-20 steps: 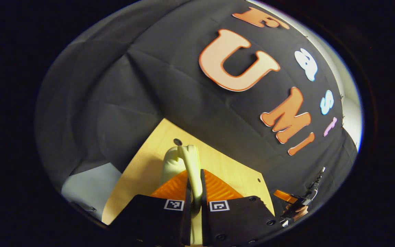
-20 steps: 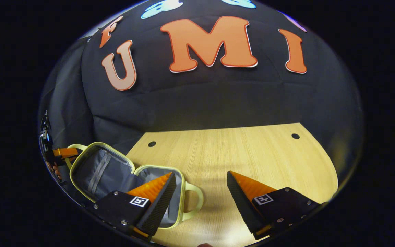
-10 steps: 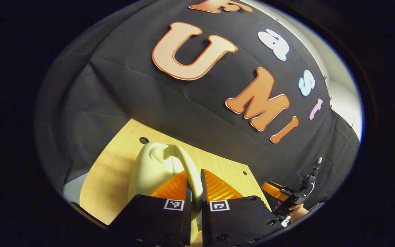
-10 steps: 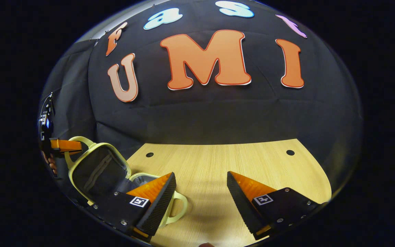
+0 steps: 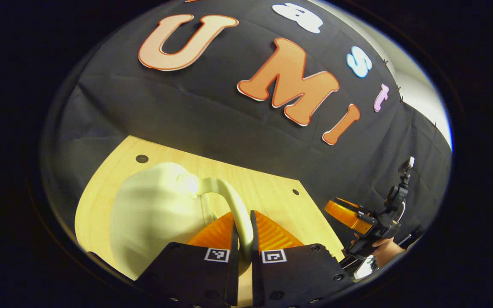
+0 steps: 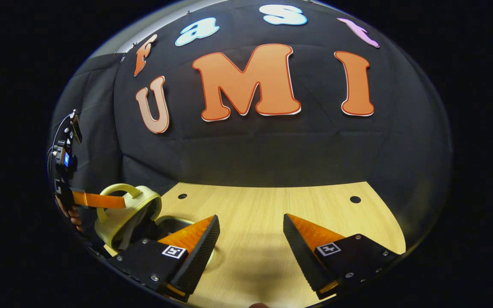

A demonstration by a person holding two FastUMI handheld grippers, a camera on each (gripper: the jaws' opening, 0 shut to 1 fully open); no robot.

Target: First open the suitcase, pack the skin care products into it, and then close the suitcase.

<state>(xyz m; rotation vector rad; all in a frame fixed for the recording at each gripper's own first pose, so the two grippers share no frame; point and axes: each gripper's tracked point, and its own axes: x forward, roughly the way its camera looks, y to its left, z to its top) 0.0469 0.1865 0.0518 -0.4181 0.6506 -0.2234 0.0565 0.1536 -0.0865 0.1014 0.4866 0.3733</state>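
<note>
A small pale yellow-green suitcase (image 6: 126,214) sits at the table's left end, its lid tilted well over toward the base. My left gripper (image 5: 243,222) is shut on the lid's curved handle (image 5: 229,201), and the lid's smooth outer shell (image 5: 152,214) bulges just beyond the fingers. In the right gripper view the left gripper (image 6: 96,199) clamps that handle (image 6: 120,188) from the left side. My right gripper (image 6: 250,231) hangs open over bare table to the right of the suitcase, holding nothing. The suitcase's inside is hidden by the lid.
The light wooden table (image 6: 293,214) has small round holes near its far edge and stretches to the right of the suitcase. Black cloth wall stands close behind it. A hand (image 5: 383,250) holds the right gripper (image 5: 349,214) at the table's right end.
The lid has swung from wide open down toward the base, pulled by my left gripper on its handle. The grey lining is no longer visible. The right gripper stayed open and nearly still.
</note>
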